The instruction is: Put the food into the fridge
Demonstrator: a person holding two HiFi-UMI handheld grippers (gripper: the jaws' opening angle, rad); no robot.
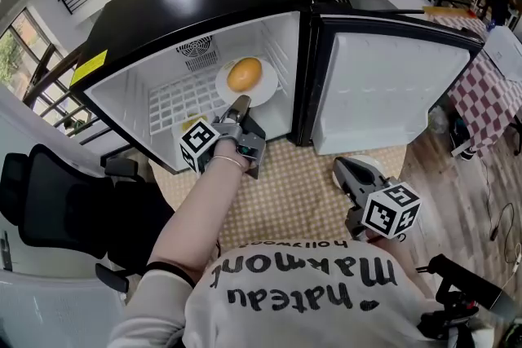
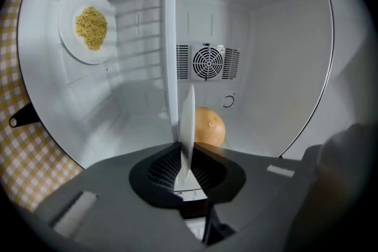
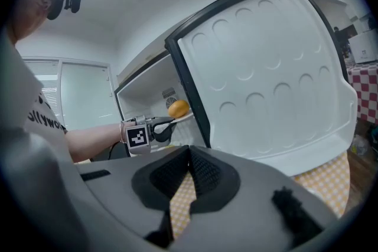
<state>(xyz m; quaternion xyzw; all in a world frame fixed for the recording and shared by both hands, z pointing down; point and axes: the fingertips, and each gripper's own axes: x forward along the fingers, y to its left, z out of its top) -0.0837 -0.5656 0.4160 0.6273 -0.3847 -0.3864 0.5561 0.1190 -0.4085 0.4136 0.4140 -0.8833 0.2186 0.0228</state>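
A small black fridge (image 1: 163,4) stands open on a checkered cloth. A white plate (image 1: 265,90) with an orange round food (image 1: 244,74) on it is inside, on the white shelf (image 1: 175,102). My left gripper (image 1: 239,106) reaches into the fridge. The plate's rim (image 2: 188,121) stands between its jaws, which have loosened and no longer clamp it. The orange food (image 2: 209,127) lies just beyond. A second plate (image 2: 68,38) with yellow crumbly food (image 2: 91,27) also sits in the fridge. My right gripper (image 1: 347,174) hangs shut and empty over the cloth.
The fridge door (image 1: 383,85) is swung wide to the right, close to the right gripper (image 3: 189,153). A fan vent (image 2: 207,62) marks the back wall. A black chair (image 1: 49,208) stands at the left. A red checkered table (image 1: 489,94) is at the far right.
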